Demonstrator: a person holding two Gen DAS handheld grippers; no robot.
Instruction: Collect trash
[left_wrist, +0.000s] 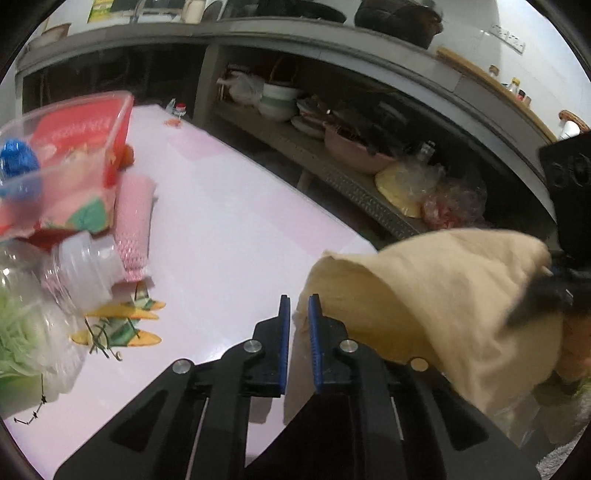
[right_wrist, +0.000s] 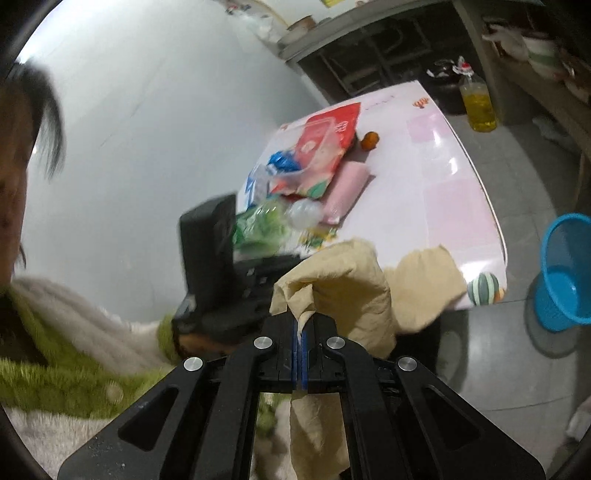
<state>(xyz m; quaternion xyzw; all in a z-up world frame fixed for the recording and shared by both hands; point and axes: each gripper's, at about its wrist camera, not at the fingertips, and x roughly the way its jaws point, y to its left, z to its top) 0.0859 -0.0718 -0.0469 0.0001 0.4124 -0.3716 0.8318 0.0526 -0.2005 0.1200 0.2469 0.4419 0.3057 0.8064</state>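
Note:
A crumpled beige paper bag (left_wrist: 436, 299) hangs over the near edge of the pink table (left_wrist: 229, 206). My right gripper (right_wrist: 300, 332) is shut on a fold of the beige bag (right_wrist: 343, 288) and holds it up. My left gripper (left_wrist: 297, 310) sits just left of the bag, its jaws a narrow gap apart with the bag's edge at the gap. A pile of trash lies on the table's left: a clear plastic box (left_wrist: 66, 155), a pink foam sleeve (left_wrist: 133, 225), a clear bottle (left_wrist: 81, 273) and wrappers (left_wrist: 122, 325).
A blue basket (right_wrist: 565, 266) stands on the floor right of the table. An orange (right_wrist: 369, 141) lies on the table and a striped ball (right_wrist: 484, 288) at its corner. An oil bottle (right_wrist: 478, 103) stands on the floor. Shelves with bowls (left_wrist: 277, 103) run behind.

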